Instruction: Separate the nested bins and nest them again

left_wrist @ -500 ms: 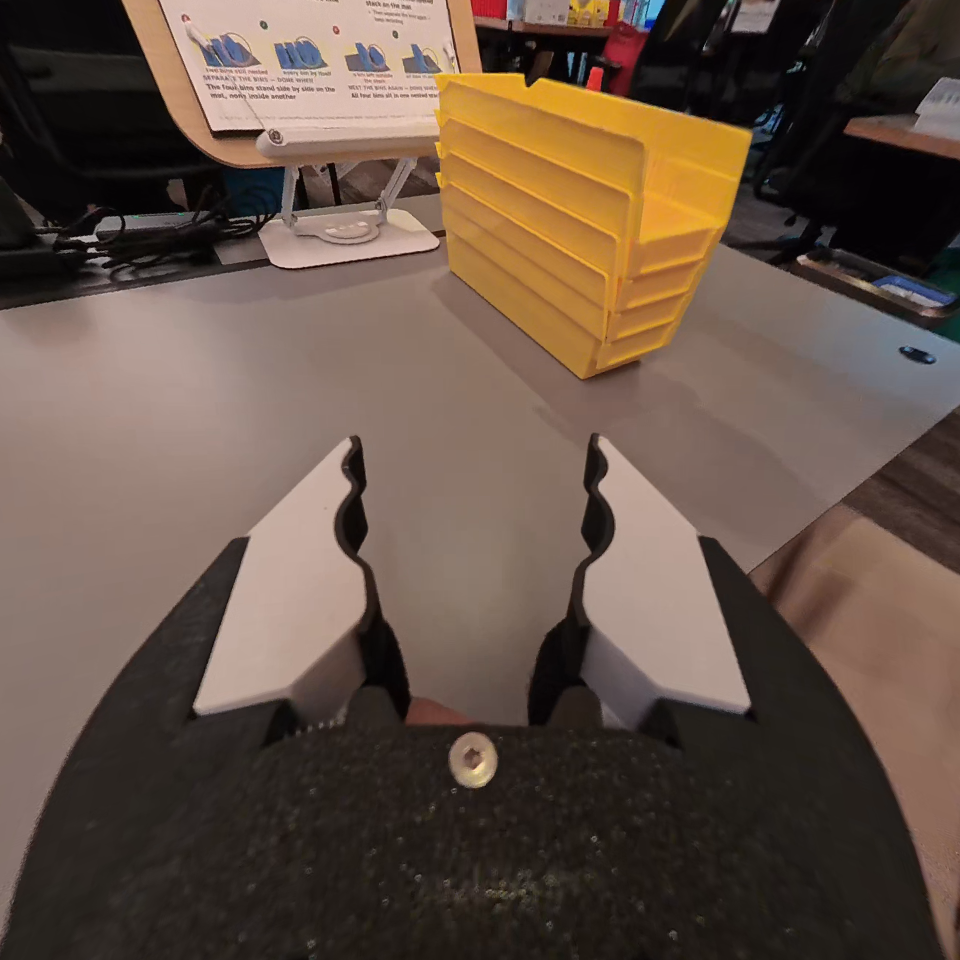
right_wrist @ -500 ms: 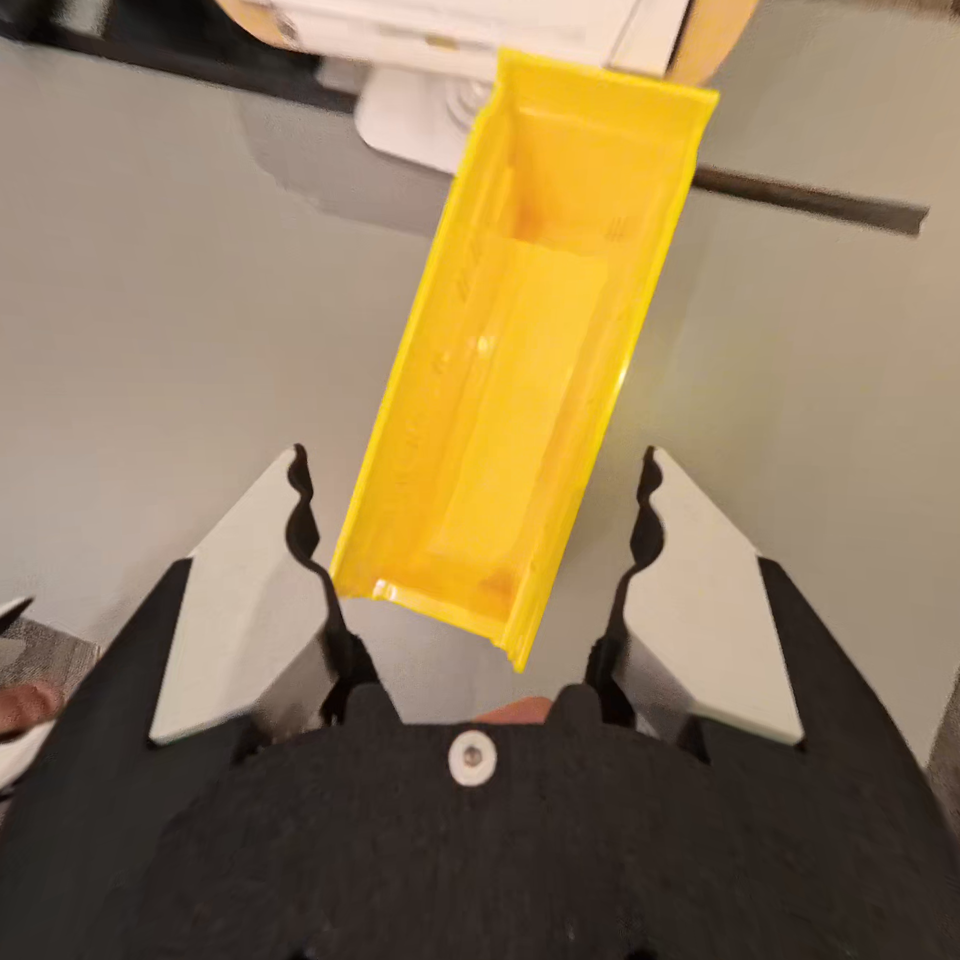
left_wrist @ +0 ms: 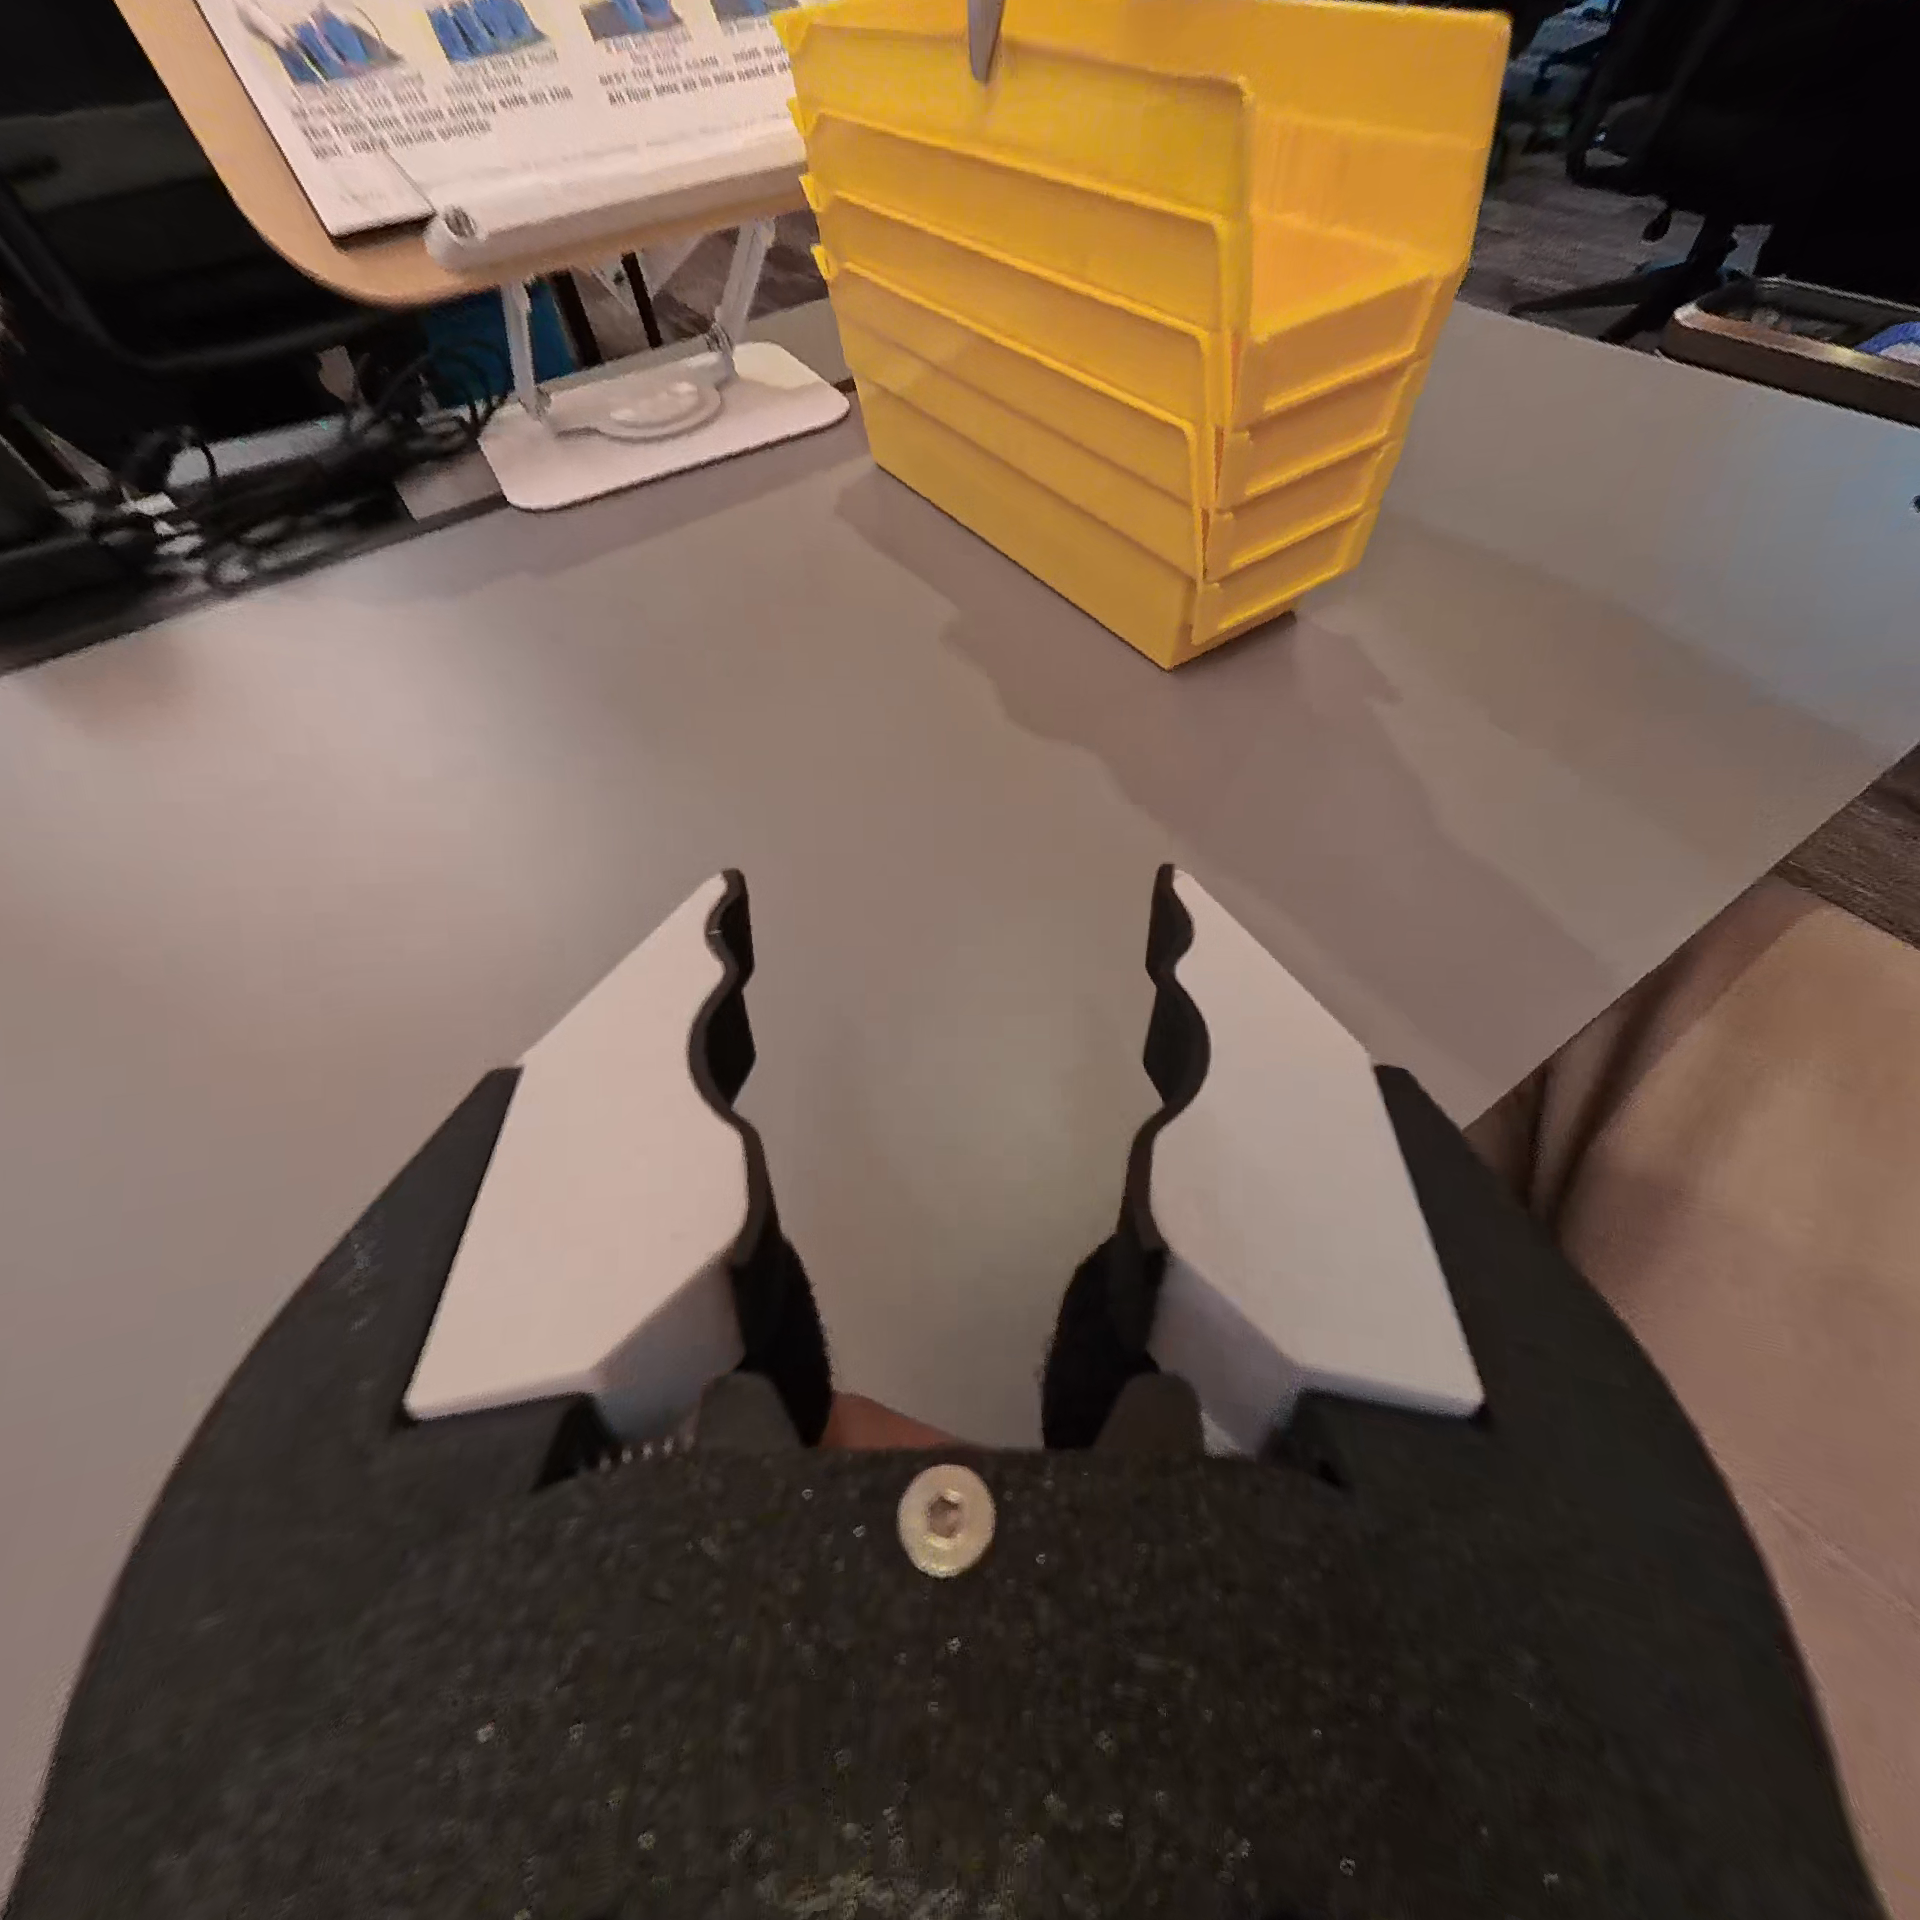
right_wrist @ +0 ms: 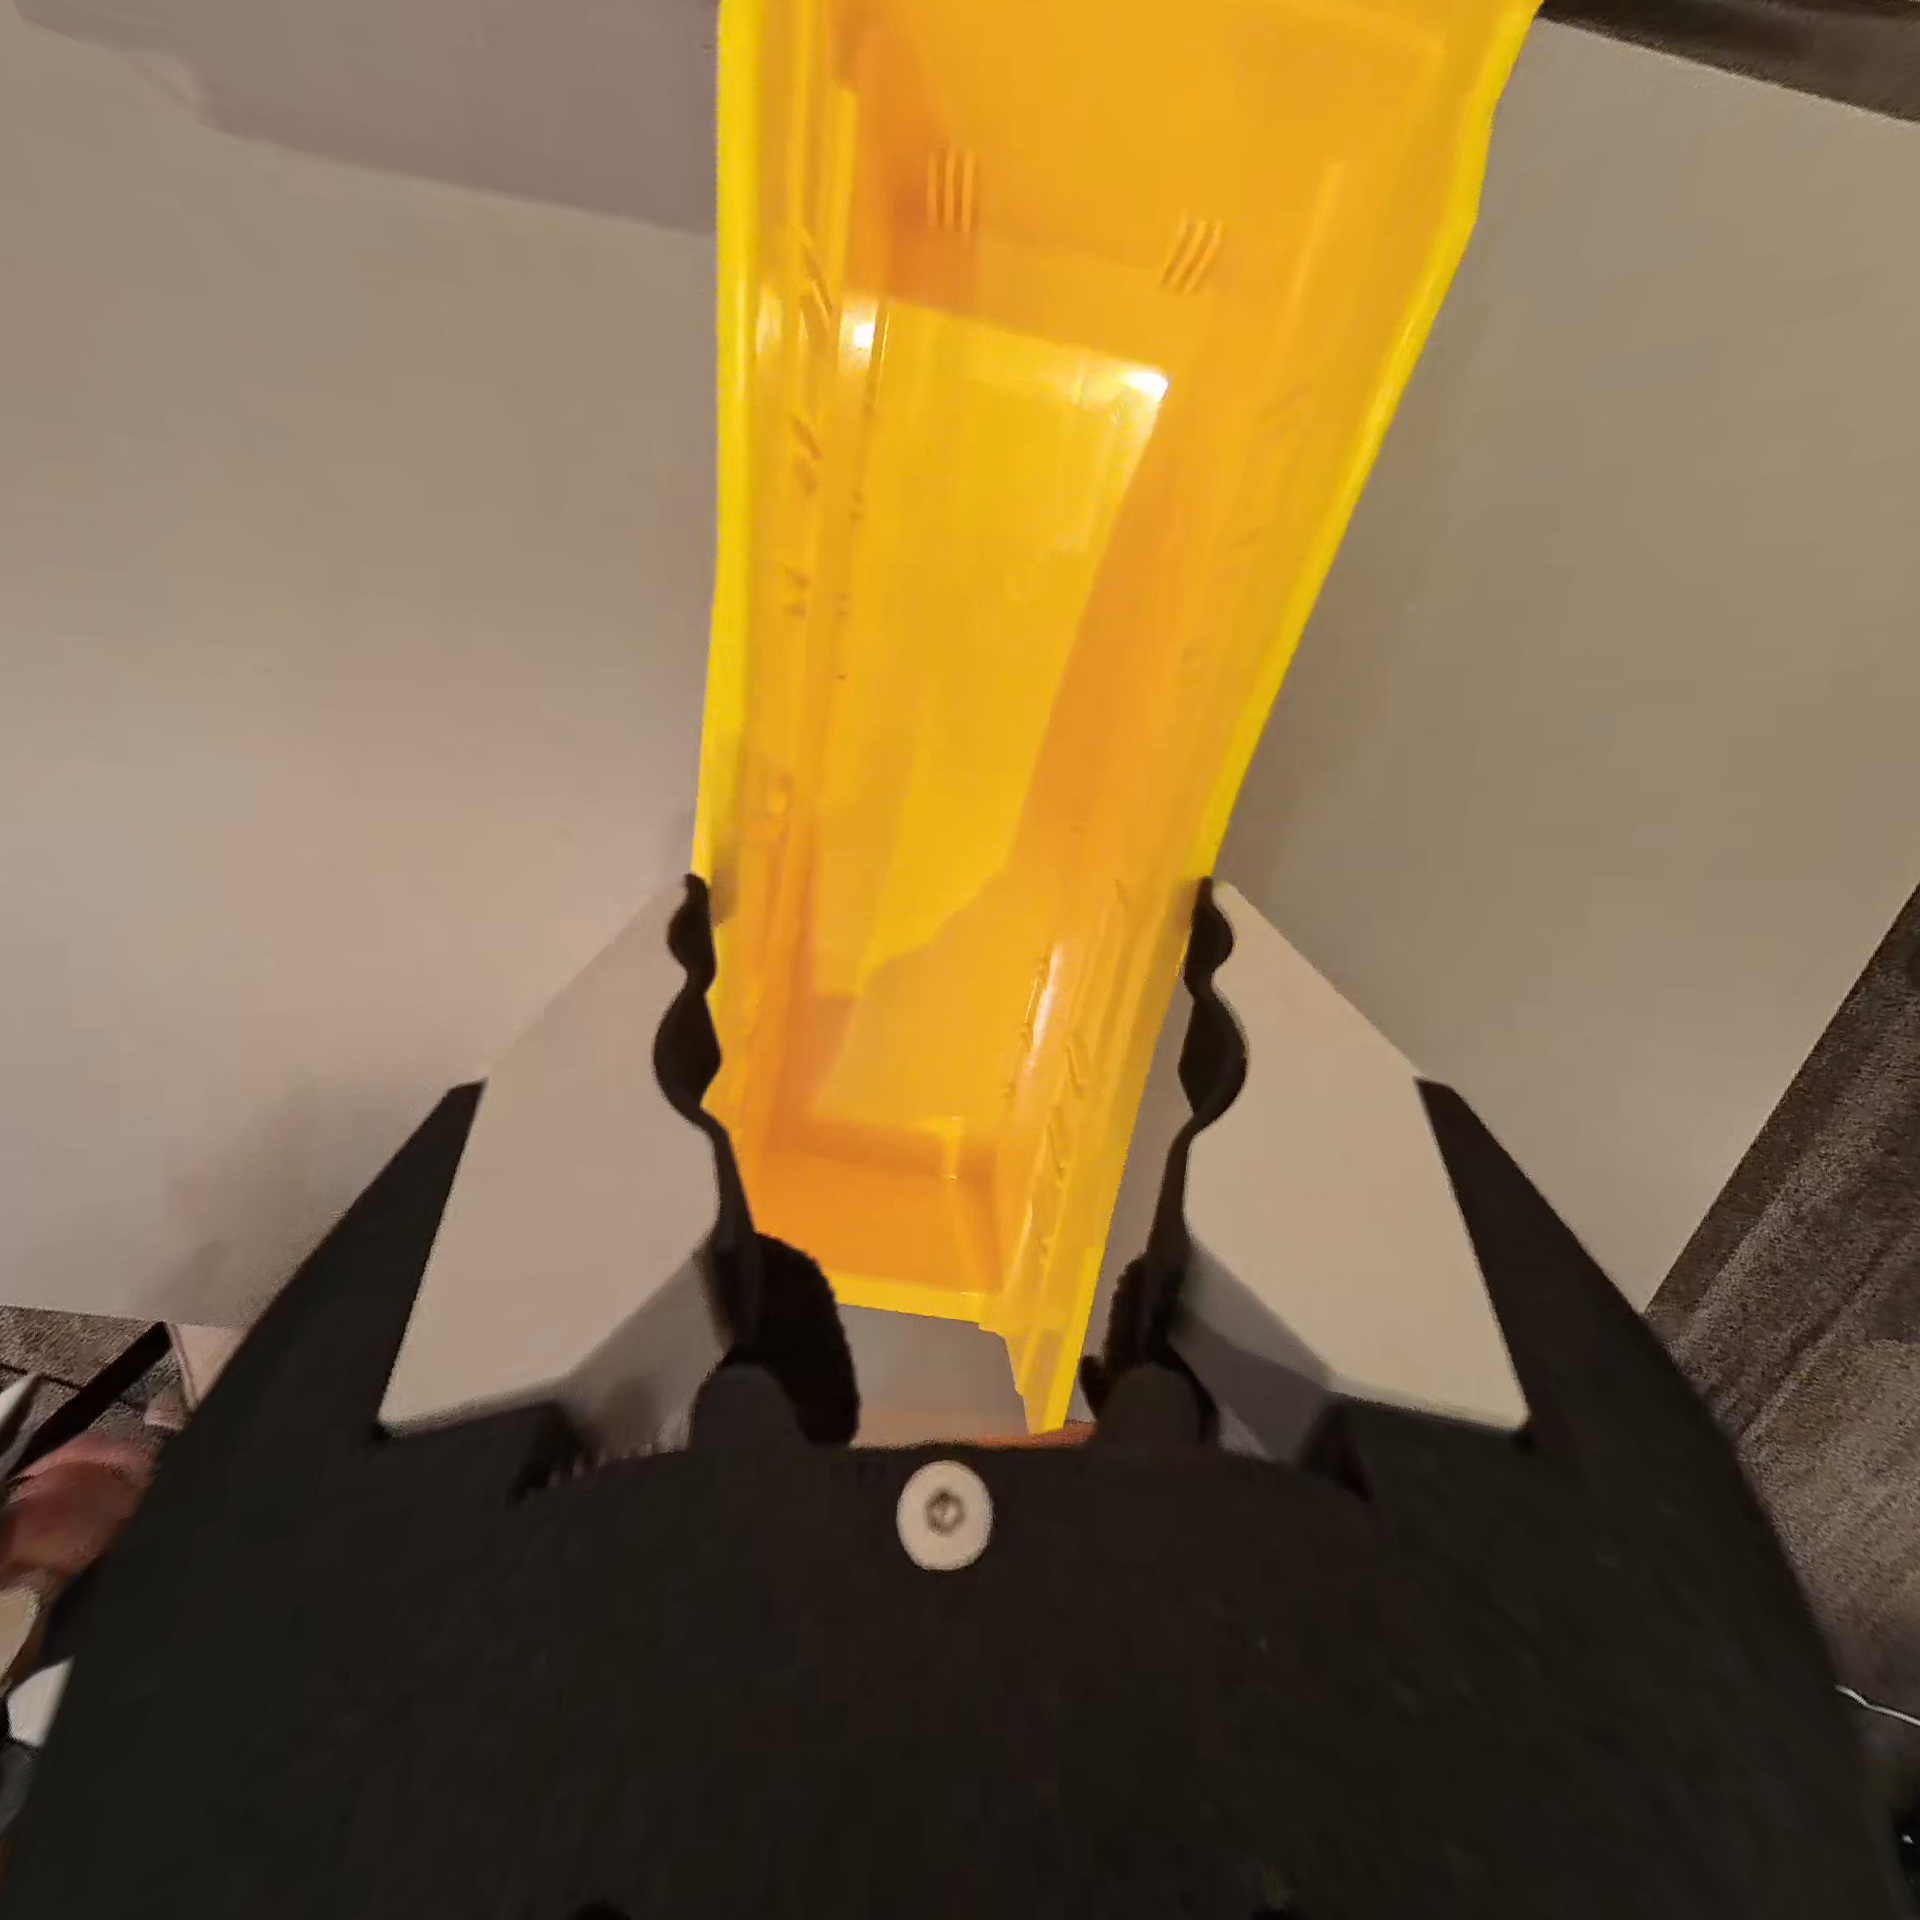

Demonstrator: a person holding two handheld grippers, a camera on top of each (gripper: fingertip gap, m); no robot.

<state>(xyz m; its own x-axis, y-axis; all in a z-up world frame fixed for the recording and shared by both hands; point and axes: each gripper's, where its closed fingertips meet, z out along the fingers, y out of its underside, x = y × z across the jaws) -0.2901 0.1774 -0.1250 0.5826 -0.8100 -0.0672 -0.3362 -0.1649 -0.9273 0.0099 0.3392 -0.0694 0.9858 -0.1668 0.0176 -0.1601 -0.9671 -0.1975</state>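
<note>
An office or lab workspace: a wide grey surface (left_wrist: pixel 520 748) carries an instruction sheet on a white stand (left_wrist: pixel 665 416) at upper left of the left wrist view, with tangled cables (left_wrist: pixel 239 488) beside it and office chairs (left_wrist: pixel 1662 156) at upper right.

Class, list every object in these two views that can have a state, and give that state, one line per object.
Yellow bins: nested in one stack, upright on the grey table.
Top bin: empty, its side walls between the right gripper's fingers.
Left gripper: open, empty, short of the stack.
Right gripper: open, straddling the top bin, not yet clamped.
Instruction board: propped on its white stand.
</note>
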